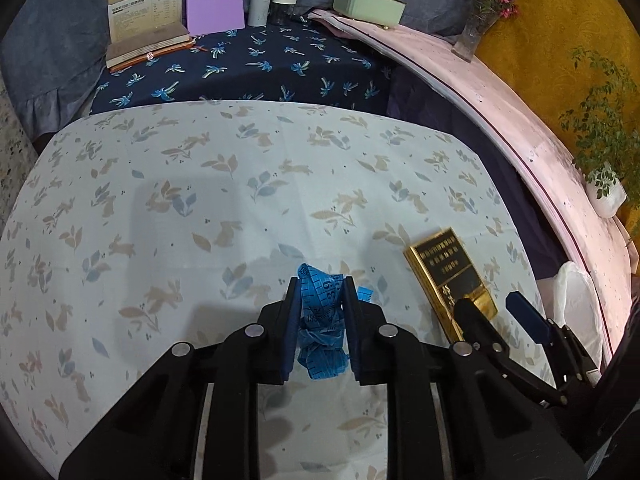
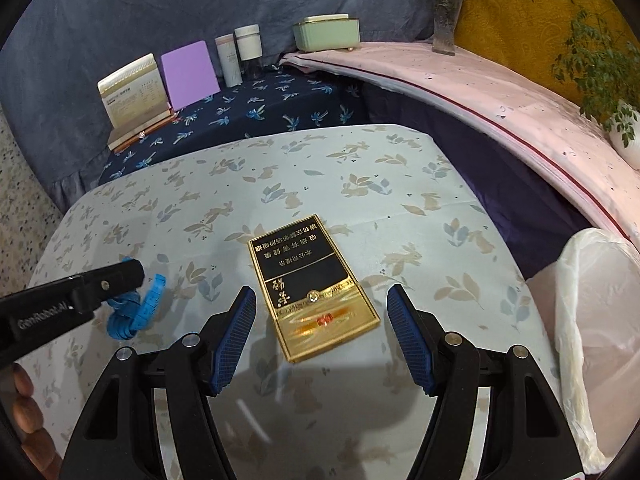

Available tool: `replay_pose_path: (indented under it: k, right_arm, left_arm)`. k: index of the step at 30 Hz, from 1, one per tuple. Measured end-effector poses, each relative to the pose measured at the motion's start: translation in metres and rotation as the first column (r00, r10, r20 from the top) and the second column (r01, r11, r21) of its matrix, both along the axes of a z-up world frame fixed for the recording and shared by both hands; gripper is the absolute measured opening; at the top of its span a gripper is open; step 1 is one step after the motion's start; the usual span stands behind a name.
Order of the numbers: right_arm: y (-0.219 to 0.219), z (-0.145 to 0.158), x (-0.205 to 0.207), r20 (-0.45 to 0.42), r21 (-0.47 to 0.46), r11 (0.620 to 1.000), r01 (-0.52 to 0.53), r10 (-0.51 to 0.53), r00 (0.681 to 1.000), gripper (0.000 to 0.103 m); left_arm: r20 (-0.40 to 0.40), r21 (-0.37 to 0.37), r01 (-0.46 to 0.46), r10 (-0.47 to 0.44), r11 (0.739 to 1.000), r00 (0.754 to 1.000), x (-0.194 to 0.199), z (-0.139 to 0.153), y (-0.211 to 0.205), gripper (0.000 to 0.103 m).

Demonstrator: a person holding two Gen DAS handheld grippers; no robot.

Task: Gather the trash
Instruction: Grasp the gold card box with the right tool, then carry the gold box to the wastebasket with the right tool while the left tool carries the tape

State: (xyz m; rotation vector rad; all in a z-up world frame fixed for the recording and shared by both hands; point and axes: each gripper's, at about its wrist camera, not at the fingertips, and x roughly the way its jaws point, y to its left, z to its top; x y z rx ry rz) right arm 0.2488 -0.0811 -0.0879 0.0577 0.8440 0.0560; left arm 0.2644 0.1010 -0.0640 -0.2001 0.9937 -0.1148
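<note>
Your trash bag (image 2: 592, 320) hangs open, thin and floppy, just off the table's (image 1: 160, 200) right edge, so whatever you drop in needs no force. The gold box (image 2: 312, 288) lies flat on the cloth between your right gripper's (image 2: 322, 332) wide-open fingers; it looks light, stiff and slick, so take it across its long edges. Your left gripper (image 1: 320, 312) is clamped on the limp blue tape measure (image 1: 322, 320); its loose loops may snag.

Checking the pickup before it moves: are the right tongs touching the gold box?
Apart. The right wrist view shows the right tongs open, tablecloth visible between each pad and the gold box.
</note>
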Motion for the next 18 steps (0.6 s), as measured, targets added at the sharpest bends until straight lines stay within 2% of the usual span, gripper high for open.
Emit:
replay_pose_path:
  k: [12,18]
  right_arm:
    - [0.009,-0.022,0.025,-0.058,-0.014,1.0,-0.024,0.023,0.998,0.068]
    - [0.005,-0.02,0.022,-0.063,-0.021,1.0,-0.012,0.011,0.998,0.058]
  left_arm:
    - [0.003,-0.009,0.017,-0.017,1.0,1.0,0.015,-0.003,-0.003,0.02]
    - [0.005,-0.007,0.035,-0.035,0.999,0.999,0.014,-0.001,-0.012,0.02]
